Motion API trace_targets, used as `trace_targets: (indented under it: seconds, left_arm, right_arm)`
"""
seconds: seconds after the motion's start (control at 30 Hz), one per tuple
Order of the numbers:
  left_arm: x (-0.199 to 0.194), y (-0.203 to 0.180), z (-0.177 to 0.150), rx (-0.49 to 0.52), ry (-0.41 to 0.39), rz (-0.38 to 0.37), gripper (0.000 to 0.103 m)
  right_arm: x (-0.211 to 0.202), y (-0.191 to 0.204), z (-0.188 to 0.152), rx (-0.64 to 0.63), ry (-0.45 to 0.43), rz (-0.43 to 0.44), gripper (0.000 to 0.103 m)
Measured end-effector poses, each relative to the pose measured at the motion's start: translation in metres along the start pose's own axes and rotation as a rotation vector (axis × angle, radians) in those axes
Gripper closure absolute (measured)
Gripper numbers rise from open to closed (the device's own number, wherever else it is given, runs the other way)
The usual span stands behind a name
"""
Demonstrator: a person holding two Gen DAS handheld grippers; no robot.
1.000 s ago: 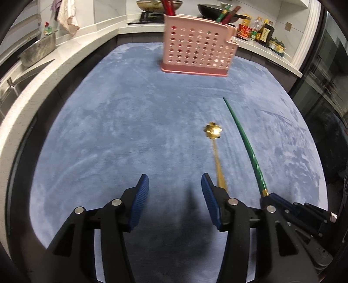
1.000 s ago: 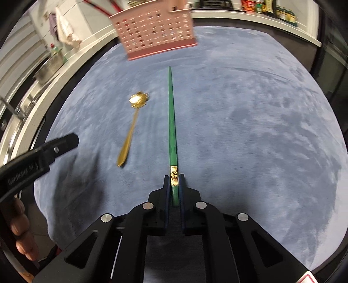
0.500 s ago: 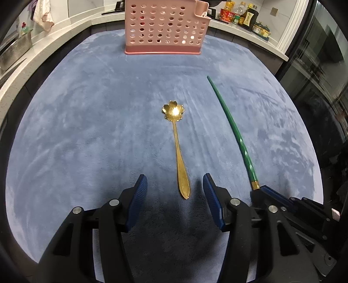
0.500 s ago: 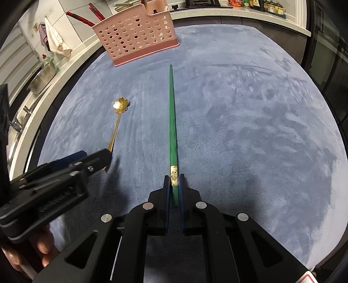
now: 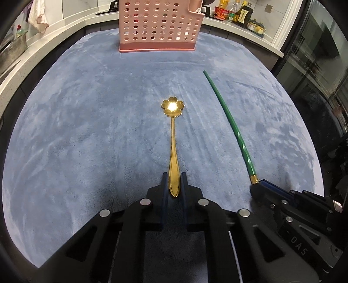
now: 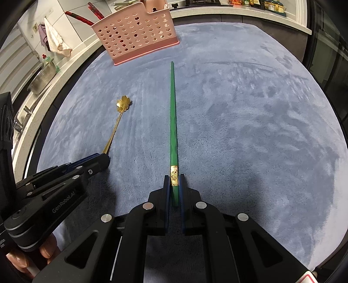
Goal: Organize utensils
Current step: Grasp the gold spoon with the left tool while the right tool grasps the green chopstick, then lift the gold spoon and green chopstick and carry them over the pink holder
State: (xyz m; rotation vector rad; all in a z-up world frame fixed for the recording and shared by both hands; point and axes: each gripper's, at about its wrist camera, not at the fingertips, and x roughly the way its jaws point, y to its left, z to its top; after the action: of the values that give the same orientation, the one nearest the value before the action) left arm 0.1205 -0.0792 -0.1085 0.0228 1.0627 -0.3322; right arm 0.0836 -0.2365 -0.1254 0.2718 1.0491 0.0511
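A gold spoon [image 5: 173,139] with a flower-shaped bowl lies on the blue-grey mat [image 5: 87,130], bowl pointing away. My left gripper [image 5: 174,180] is shut on the end of its handle. The spoon also shows in the right wrist view [image 6: 118,122], with the left gripper [image 6: 102,160] at its handle. My right gripper [image 6: 174,185] is shut on the gold-banded end of a green chopstick [image 6: 173,113], which points toward the pink perforated utensil basket [image 6: 134,32]. In the left wrist view the chopstick [image 5: 230,122] lies right of the spoon, and the basket [image 5: 158,26] stands at the mat's far edge.
Red chopsticks [image 6: 80,16] stick out of the basket. A white counter [image 5: 32,54] runs along the left with a metal strainer [image 6: 42,79] and a cloth [image 6: 54,37]. Bottles [image 5: 237,13] stand at the back right. A dark glass door [image 5: 315,54] is on the right.
My left gripper moved forward over the spoon handle and closed on it; it was open before. My right gripper stayed shut on the green chopstick.
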Motion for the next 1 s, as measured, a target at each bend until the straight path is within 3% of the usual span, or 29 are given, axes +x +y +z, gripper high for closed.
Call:
trace_targets:
  seconds: [0.4,0.47,0.77,1.0]
  left_arm:
    - [-0.059,0.012,0.022,-0.043,-0.143,-0.013,0.094]
    - [-0.068,0.014,0.029,-0.053,-0.166,-0.019,0.102]
    - [-0.099,0.02,0.061,-0.042,-0.224,0.005,0.102]
    - [-0.133,0.025,0.104,-0.002,-0.273,0.038,0.102]
  right_arm:
    - [-0.04,0.009,0.016,-0.011,-0.103,0.024,0.096]
    - [-0.051,0.01,0.024,-0.009,-0.132,0.028,0.096]
    - [-0.097,0.015,0.061,-0.004,-0.263,0.045,0.096]
    - [-0.132,0.018,0.1,-0.016,-0.362,0.061,0.096]
